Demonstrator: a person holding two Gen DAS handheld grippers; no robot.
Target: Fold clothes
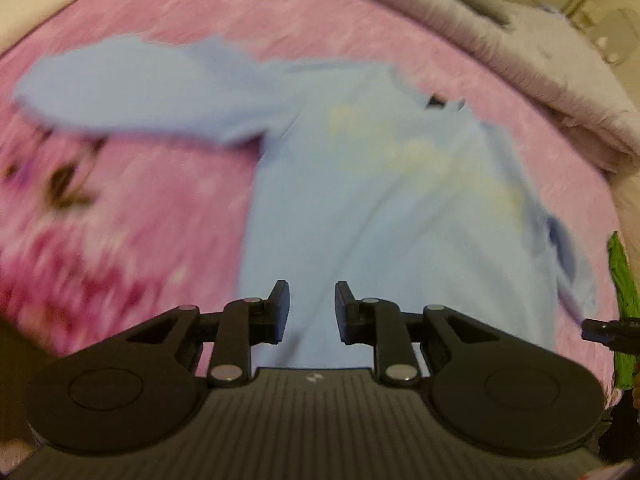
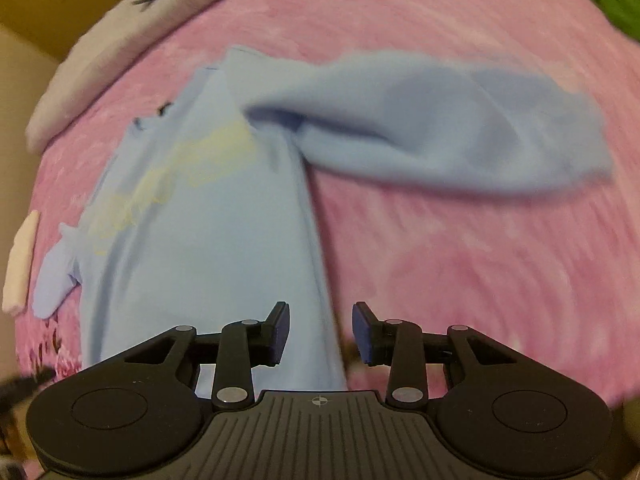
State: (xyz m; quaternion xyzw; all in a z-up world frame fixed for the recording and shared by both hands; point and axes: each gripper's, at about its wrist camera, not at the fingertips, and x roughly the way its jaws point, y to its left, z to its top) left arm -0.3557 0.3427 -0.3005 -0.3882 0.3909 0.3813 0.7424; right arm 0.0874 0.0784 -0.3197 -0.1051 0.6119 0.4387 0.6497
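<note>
Shirt spread out, folding barely begun

Progress so far looks small. We see the pale blue long-sleeved cotton shirt [image 1: 360, 208] lying flat, front up w/ a faded yellow print [image 1: 404, 152] on the chest, on the pink flower-patterned bedspread [image 1: 132, 208]. Body of the shirt looks smoothed lengthwise; one long sleeve [image 1: 132, 92] sticks out sideways, not yet brought in. In the right wrist view that same sleeve [image 2: 448, 128] lies out to the side, while the other sleeve [image 2: 52, 284] sits short and bunched on the far edge, near a cream folded cloth [image 2: 20, 264] at the bed's margin.

Left gripper [image 1: 312, 308]: jaws spread apart, nothing between the pads, only shirt fabric seen below them near the hem end. Right gripper [image 2: 320, 332]: also spread, empty, hovering over the shirt's side edge & the bedspread. We can't tell whether either touches the fabric; both views are blurred.

We judge: laying-out is done, approx. Left to do: sleeves in, sides in, then hem up to collar – i.e. basically all the real folds. A grey fuzzy blanket [image 1: 500, 48] and a green item [image 1: 622, 280] sit at the bed's edges, clear of the shirt
</note>
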